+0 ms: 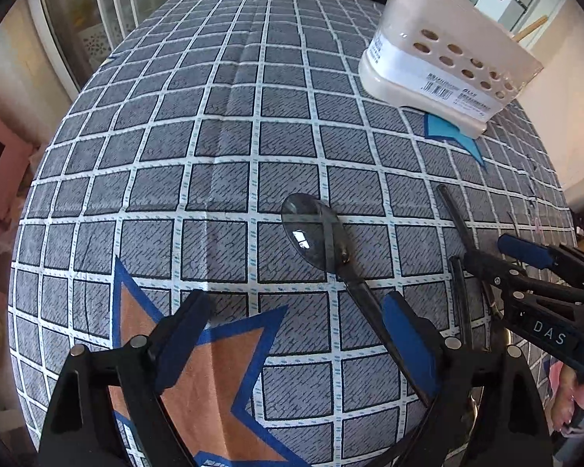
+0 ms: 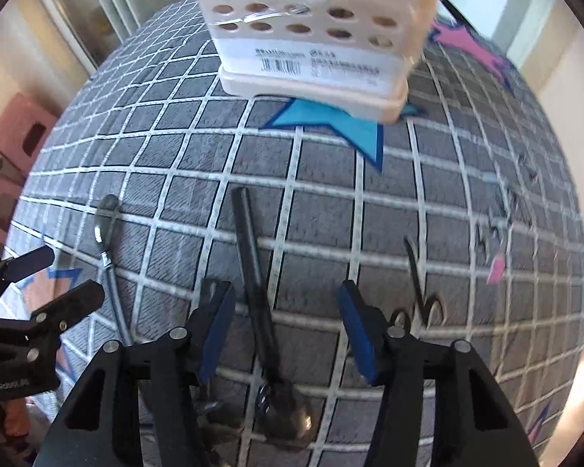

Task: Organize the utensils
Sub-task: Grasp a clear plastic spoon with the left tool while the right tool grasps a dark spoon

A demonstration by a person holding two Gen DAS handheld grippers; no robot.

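Note:
A metal spoon with a dark handle (image 1: 315, 233) lies on the checked tablecloth (image 1: 214, 155); its handle runs back past the right finger of my open left gripper (image 1: 296, 323). It also shows in the right wrist view (image 2: 105, 225). A second dark-handled utensil (image 2: 253, 272) lies between the fingers of my open right gripper (image 2: 288, 323), its metal end near the gripper base. It also shows in the left wrist view (image 1: 457, 218), where the right gripper (image 1: 498, 257) hovers over it. A cream utensil holder (image 1: 444, 58) with round holes stands at the far right and holds wooden sticks and a spoon.
The holder (image 2: 315, 39) sits on a blue star in the cloth. Pink stools (image 2: 19, 136) stand left of the table. The left gripper (image 2: 54, 276) shows at the left of the right wrist view. A window and wall lie beyond the table.

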